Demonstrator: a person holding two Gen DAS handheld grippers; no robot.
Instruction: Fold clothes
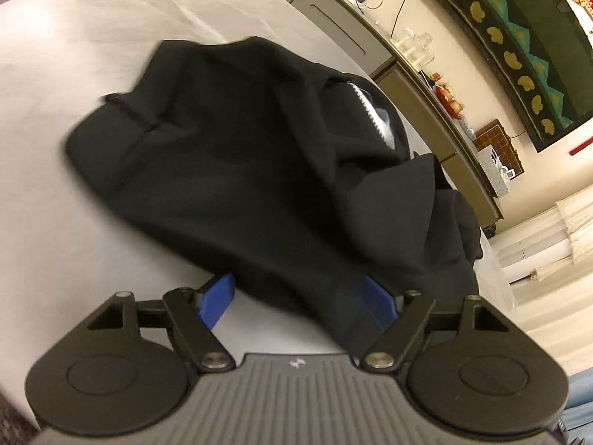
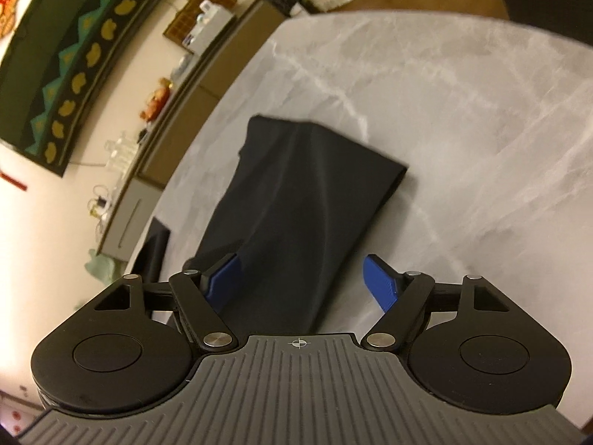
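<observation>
In the left wrist view, a black piece of clothing point(image 1: 237, 170) lies bunched on the pale counter point(image 1: 74, 74). A white tag shows at its neck, and one part hangs over the far edge. The left tool point(image 1: 296, 296) is low and close, pointing along the counter. Its blue fingers point(image 1: 217, 302) are wide apart, with the near edge of the cloth lying between them and over the right one. Nothing is pinched. It looks ready to grab that edge, or it has just let go.

In the right wrist view, the cloth point(image 2: 296, 204) looks long and flat, with a straight far end. The right tool point(image 2: 302, 283) is tipped down over its near end. Its fingers are wide too, holding nothing.
</observation>
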